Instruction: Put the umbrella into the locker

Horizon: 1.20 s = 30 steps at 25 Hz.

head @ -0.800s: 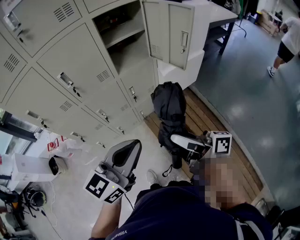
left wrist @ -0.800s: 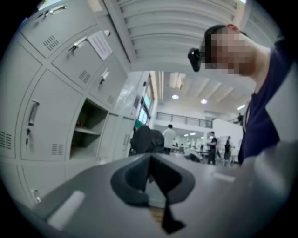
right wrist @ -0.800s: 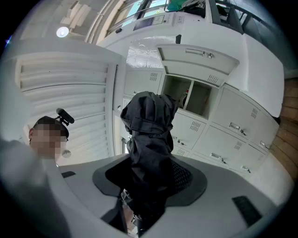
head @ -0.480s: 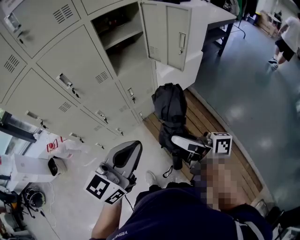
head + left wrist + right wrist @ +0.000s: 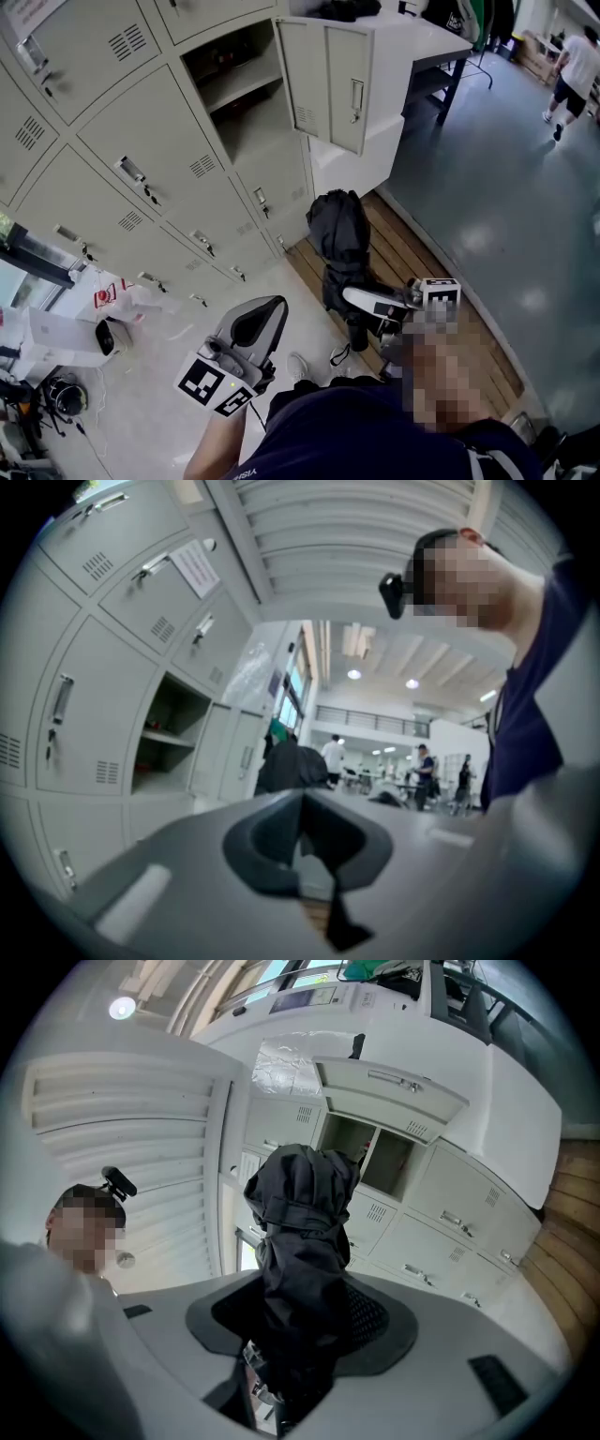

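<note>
A folded black umbrella [image 5: 339, 234] stands upright over the wooden floor strip, below the open locker [image 5: 239, 103] with its door [image 5: 328, 84] swung out. My right gripper [image 5: 356, 300] is shut on the umbrella's lower part. In the right gripper view the umbrella [image 5: 302, 1241] rises from between the jaws of the right gripper [image 5: 300, 1330], with the open locker [image 5: 375, 1152] behind it. My left gripper [image 5: 262, 317] hangs lower left, shut and empty. In the left gripper view, the left gripper [image 5: 302, 829] faces the open locker [image 5: 169, 742].
Closed grey lockers [image 5: 141, 178] fill the left side. A white bag [image 5: 117, 295] and clutter lie on the floor at left. A wooden platform [image 5: 422, 253] runs right of the umbrella. A table [image 5: 441, 37] and a walking person [image 5: 572, 70] are at the far right.
The head view has tilted a little, so everything sits lower in frame. Both grippers and the umbrella keep their places relative to the lockers. The distant person has walked on.
</note>
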### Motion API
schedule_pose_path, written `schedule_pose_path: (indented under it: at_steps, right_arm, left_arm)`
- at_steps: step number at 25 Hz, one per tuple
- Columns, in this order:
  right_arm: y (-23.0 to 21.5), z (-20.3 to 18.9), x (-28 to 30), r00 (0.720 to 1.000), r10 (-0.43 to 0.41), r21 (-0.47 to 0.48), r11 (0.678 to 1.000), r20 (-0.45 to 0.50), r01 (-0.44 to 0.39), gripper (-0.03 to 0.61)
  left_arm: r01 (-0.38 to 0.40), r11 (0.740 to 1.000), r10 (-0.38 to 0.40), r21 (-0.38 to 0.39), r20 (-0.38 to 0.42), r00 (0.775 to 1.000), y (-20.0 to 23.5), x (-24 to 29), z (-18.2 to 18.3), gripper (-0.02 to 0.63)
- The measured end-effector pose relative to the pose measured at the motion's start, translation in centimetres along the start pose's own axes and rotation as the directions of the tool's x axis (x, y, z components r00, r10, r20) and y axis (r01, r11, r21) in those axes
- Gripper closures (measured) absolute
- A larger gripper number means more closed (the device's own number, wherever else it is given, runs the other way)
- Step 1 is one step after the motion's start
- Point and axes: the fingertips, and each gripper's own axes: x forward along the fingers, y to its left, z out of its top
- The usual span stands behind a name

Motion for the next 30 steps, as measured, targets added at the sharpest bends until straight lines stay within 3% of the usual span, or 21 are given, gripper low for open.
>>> schedule_pose_path:
  at_steps: [5,18,30]
  right_arm:
    - [-1.0,-0.4,-1.9,0.999,-0.037,-0.020,0.999,-0.040,0.037,0.368]
    - [-0.5,1.0,-2.2,0.998,-0.036,-0.055,0.998,-0.052,0.033,0.368]
    - [-3.4,2.4,3.9,0.994,-0.080,-0.049,0.996,-0.072,0.077,0.368]
  left_arm:
    - [0.006,1.000,-0.006,0.008,-0.009,1.000,-1.7,1.1,-0.8,0.611]
    - [-0.006,1.000,0.006,0.029,0.009,1.000,-2.1,1.4,-0.1,0.611]
    - [-0.015,1.000,0.016,-0.022,0.030,0.999,5.3,0.5,0.0,0.611]
